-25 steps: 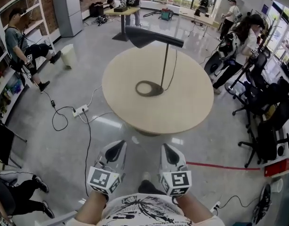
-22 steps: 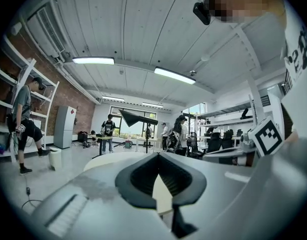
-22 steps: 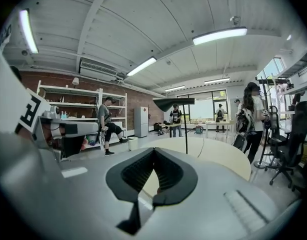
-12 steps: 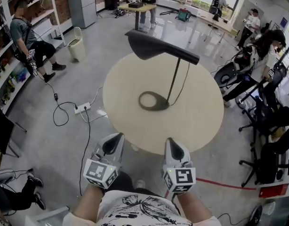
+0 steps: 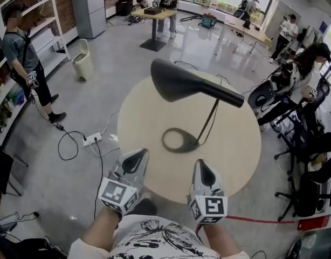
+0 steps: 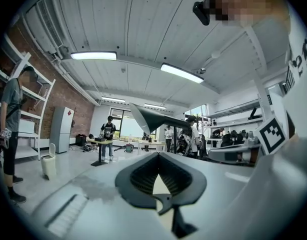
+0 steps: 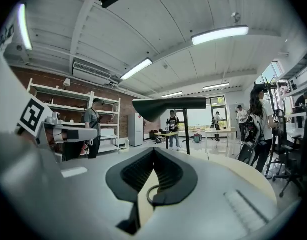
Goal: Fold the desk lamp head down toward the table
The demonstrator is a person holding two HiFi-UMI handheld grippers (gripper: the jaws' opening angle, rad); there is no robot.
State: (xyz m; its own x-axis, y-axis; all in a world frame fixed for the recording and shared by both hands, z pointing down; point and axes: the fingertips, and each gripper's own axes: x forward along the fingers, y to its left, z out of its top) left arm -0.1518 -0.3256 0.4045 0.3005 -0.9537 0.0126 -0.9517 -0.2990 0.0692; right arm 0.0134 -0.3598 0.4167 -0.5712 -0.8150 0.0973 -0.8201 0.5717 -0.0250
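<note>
The desk lamp [image 5: 198, 112] stands near the middle of the round bench [image 5: 238, 150]. Its dark head [image 5: 179, 82] is raised high on a thin stem [image 5: 211, 120] that rises from a flat ring base [image 5: 179, 140]. The left hand-held gripper [image 5: 137, 154] and the right hand-held gripper [image 5: 201, 163] hang side by side over the near edge of the bench, well short of the lamp and touching nothing. In the left gripper view the left hand-held gripper [image 6: 158, 156] has its jaws drawn together at the tips, with only a small wedge of bench showing between the pads and nothing held. The right hand-held gripper [image 7: 153, 151] reads the same in its own view, closed and empty, with the head [image 7: 168, 105] straight ahead and above. The head looks like a rigid, smooth, tapering shell, probably light but awkward. Its broad curved front offers the jaws little to bite on and would likely slip. The narrow rear of the head, where it runs back to the joint at the top of the stem [image 5: 240, 98], seems the better hold. The slim stem and open ring base suggest a top-heavy piece that could tip or skate on the smooth bench, so steadying the stem or base with one hand-held gripper while the other presses the head down looks prudent. Both must open first.
</note>
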